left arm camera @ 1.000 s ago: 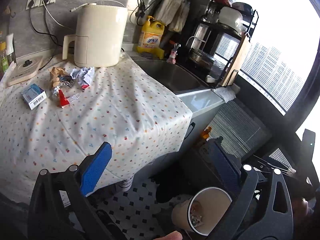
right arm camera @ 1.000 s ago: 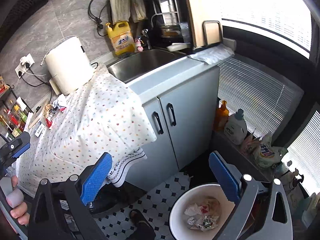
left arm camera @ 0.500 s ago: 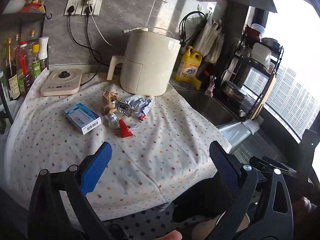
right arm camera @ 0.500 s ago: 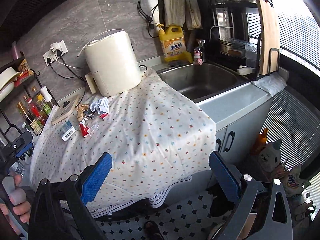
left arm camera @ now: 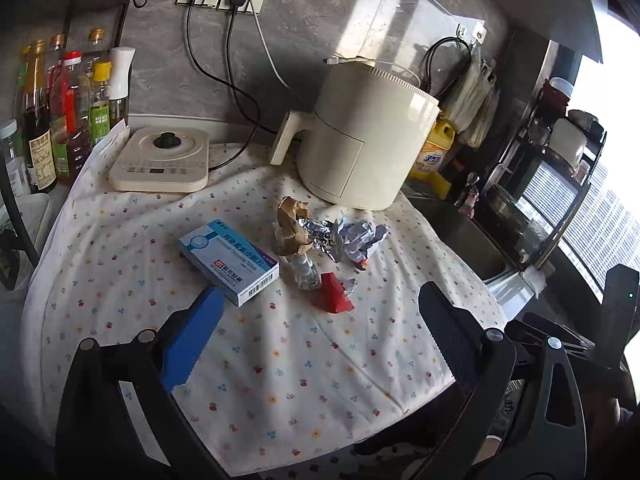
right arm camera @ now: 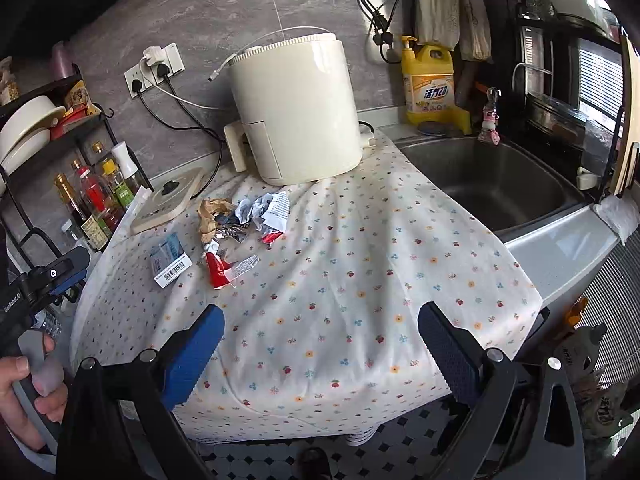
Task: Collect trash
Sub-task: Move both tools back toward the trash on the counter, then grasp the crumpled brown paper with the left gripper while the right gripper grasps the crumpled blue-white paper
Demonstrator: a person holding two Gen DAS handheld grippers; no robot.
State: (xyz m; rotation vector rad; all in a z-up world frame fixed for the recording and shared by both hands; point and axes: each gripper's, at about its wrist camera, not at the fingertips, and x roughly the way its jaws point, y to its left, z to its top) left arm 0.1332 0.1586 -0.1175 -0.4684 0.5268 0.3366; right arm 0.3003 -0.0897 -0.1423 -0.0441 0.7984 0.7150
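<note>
Swinging up from the floor, both tools now face the tabletop (left arm camera: 280,360) instead of the white bin, which filled the lower corner of each view a second ago and has dropped out of sight. The left tool (left arm camera: 320,340) hangs over the near edge of the flowered cloth (right arm camera: 360,280), its jaws spread wide with nothing between them; its blue pad sits just short of the blue medicine box (left arm camera: 230,260). The right tool (right arm camera: 320,352) is likewise spread and empty, held further back from the litter, with a hand (right arm camera: 28,384) on the left tool's grip showing at the left edge of its view.

Beyond the box lies the remaining trash, bunched together: a red wrapper (left arm camera: 332,296) nearest, a small clear plastic bottle (left arm camera: 306,272) touching it, then crumpled brown paper (left arm camera: 292,228), silver foil (left arm camera: 320,234) and a crumpled white printed paper (left arm camera: 360,236), all just in front of the cream air fryer (left arm camera: 360,140). The induction hob (left arm camera: 160,160) and sauce bottles (left arm camera: 60,112) stand further back at the left.

The shift suggests that one drop-off is finished and a fresh pick is starting. The left tool looks best placed, with the box or red wrapper the likeliest next item. Several pieces remain, so the task seems only partly done.
</note>
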